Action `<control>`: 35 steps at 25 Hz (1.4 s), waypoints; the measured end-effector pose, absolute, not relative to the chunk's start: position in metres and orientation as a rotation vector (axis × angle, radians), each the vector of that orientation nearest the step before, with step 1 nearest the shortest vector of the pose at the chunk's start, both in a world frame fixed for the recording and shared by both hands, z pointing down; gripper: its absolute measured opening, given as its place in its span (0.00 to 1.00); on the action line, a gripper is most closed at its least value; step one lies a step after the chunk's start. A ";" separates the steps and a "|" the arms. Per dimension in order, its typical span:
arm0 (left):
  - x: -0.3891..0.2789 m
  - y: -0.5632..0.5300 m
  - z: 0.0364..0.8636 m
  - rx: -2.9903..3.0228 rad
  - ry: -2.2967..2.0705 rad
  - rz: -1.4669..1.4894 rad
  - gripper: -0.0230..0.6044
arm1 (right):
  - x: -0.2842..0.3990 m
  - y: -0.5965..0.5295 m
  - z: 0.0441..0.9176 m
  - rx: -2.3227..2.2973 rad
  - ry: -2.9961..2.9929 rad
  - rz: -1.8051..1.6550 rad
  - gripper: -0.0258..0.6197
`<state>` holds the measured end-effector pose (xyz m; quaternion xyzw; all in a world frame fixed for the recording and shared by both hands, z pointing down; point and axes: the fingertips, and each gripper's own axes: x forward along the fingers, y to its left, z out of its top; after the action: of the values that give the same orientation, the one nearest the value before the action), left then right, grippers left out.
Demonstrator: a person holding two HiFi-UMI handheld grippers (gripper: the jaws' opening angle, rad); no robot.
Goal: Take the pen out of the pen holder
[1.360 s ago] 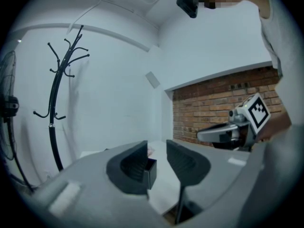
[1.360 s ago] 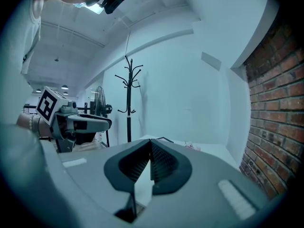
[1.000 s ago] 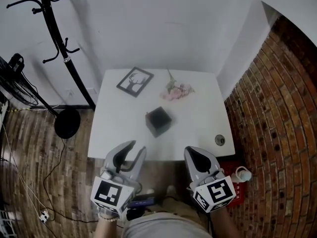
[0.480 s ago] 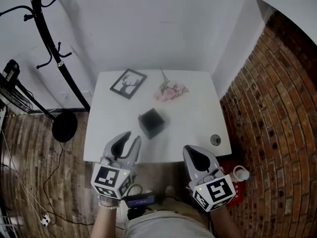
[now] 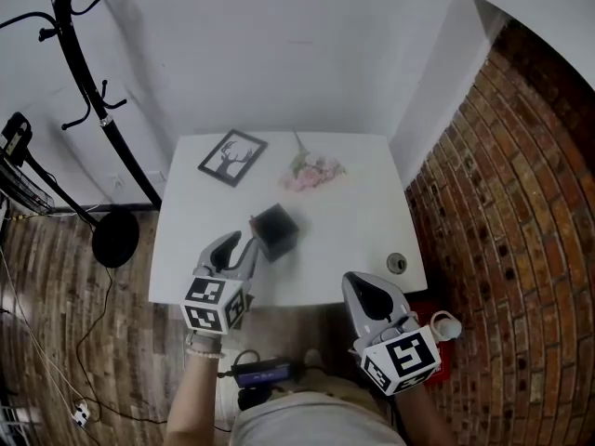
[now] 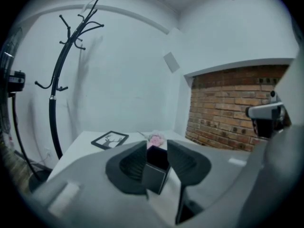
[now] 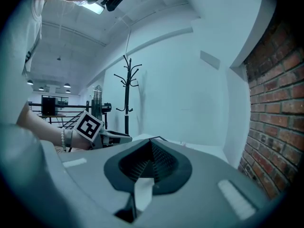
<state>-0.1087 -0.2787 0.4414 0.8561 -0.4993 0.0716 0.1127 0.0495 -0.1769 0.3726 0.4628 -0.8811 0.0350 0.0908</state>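
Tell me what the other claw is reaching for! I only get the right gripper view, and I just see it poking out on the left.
Observer: The left claw is open, and its jaws have just been opening wider. A black square pen holder on the white table shows framed between them, not squeezed.
Operator: Is a pen sticking out of it?
Observer: None shows above its rim in any view; the inside just looks dark.
Operator: Anything else on the table?
Observer: A bunch of pink flowers lies beyond the holder, nearer the wall.
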 end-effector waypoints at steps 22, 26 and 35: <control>-0.105 -0.349 0.508 2.333 -1.450 0.403 0.26 | 0.052 -0.176 0.386 1.353 -2.614 0.135 0.04; -0.103 -0.352 0.517 2.327 -1.443 0.465 0.26 | 0.052 -0.176 0.388 1.351 -2.614 0.134 0.04; -0.103 -0.358 0.521 2.297 -1.454 0.500 0.26 | 0.052 -0.175 0.391 1.343 -2.612 0.142 0.04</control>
<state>-0.1029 -0.3579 0.5214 0.8162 -0.5166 0.1777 0.1879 0.0524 -0.1755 0.3906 0.4544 -0.8838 0.0482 0.1006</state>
